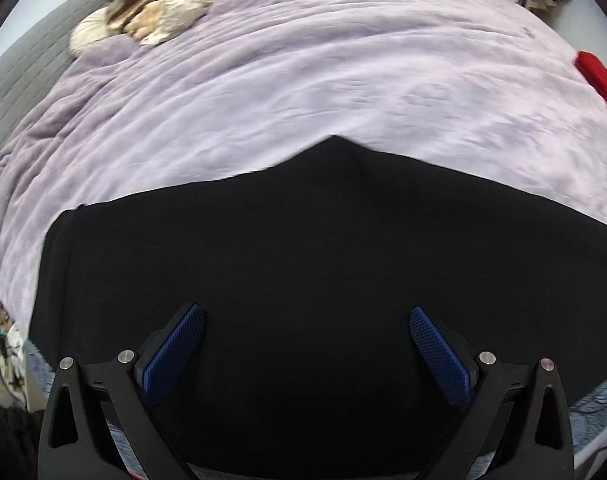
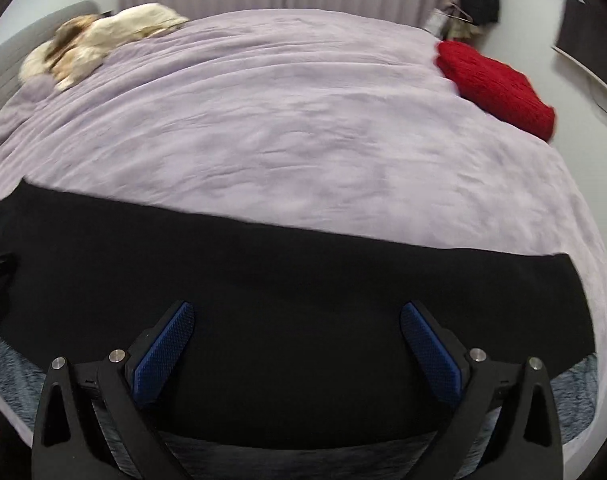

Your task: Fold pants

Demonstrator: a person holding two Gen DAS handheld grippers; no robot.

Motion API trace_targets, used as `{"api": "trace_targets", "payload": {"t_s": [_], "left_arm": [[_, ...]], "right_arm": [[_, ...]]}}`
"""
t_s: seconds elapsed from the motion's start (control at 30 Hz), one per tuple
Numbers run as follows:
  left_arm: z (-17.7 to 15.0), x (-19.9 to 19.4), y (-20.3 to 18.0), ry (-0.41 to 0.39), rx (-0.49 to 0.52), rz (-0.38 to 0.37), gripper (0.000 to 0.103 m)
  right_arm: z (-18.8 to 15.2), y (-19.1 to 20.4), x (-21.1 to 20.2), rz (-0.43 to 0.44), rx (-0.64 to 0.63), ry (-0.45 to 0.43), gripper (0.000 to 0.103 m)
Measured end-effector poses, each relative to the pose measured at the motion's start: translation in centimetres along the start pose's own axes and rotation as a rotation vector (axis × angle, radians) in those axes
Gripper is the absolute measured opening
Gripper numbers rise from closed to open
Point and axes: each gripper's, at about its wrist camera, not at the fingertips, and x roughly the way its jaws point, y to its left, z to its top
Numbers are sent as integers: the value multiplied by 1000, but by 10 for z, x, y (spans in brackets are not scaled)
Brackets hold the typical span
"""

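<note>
Black pants (image 1: 303, 248) lie flat across the near edge of a lilac bedspread (image 1: 303, 80), folded lengthwise, with the crotch point toward the far side. The left wrist view shows the waist end at the left. In the right wrist view the black pants (image 2: 287, 280) stretch to the leg hem at the right. My left gripper (image 1: 306, 316) hovers open above the pants, nothing between its blue pads (image 1: 175, 352). My right gripper (image 2: 297, 314) is likewise open over the leg part, holding nothing.
A red knitted garment (image 2: 495, 84) lies at the bed's far right corner. A cream and brown bundle of cloth (image 2: 95, 40) lies at the far left by the grey headboard (image 1: 19, 80). A grey-blue fuzzy blanket (image 2: 575, 396) shows under the bedspread's near edge.
</note>
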Motion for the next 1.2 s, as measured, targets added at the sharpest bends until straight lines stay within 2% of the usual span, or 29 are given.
{"api": "trace_targets", "payload": {"t_s": [0.07, 0.13, 0.17, 0.23, 0.3, 0.37, 0.4, 0.47, 0.53, 0.57, 0.6, 0.67, 0.7, 0.73, 0.8, 0.93, 0.97, 1.03, 1.1, 1.2], "left_arm": [[0, 3, 13, 0, -21, 11, 103], [0, 6, 18, 1, -22, 2, 103], [0, 6, 16, -2, -18, 9, 103], [0, 3, 11, -12, -2, 45, 103], [-2, -6, 2, -17, 9, 23, 103], [-9, -18, -15, -21, 37, -69, 103], [-13, -22, -25, -26, 63, -88, 103], [-23, -29, -48, -59, 142, -64, 103], [-30, -30, -57, -100, 189, -5, 103], [-31, -29, -54, -102, 191, -9, 103], [-31, -27, -48, -97, 179, -21, 103], [-29, -19, -28, -75, 134, -16, 103], [-28, -16, -19, -64, 116, -26, 103], [-26, -12, -8, -48, 92, -54, 103], [-23, -8, 4, -41, 64, -82, 103], [-23, -8, 7, -62, 81, -54, 103], [-23, -10, 4, -67, 86, -40, 103], [-26, -18, -5, -76, 97, -18, 103], [-23, -23, -5, -86, 97, -22, 103], [-21, -34, -19, -77, 95, -88, 103]], "right_arm": [[3, -62, 6, -128, 112, 16, 103], [-2, -106, 5, -127, 221, 21, 102], [-3, -121, 4, -155, 230, 34, 102], [-3, -126, 0, -241, 220, 53, 103], [-5, -125, -10, -242, 278, 57, 103], [-10, -96, -33, -230, 243, -9, 103], [-11, -80, -41, -219, 212, -40, 103], [-15, -31, -60, -152, 92, -103, 103], [-18, 14, -64, -85, -25, -113, 103], [-21, 36, -63, -38, -94, -100, 103], [-22, 50, -59, -33, -153, -97, 103], [-28, 71, -49, -158, -276, -104, 103], [-29, 69, -40, -238, -315, -105, 103], [-27, 54, -35, -263, -292, -108, 103], [-21, 7, -29, -351, -182, -81, 103], [-20, -114, -30, -665, 90, 31, 103], [-24, -142, -40, -684, 158, 40, 103], [-28, -164, -68, -653, 241, -10, 103], [-30, -162, -88, -615, 272, -72, 103], [-26, -116, -97, -417, 224, -142, 103]]}}
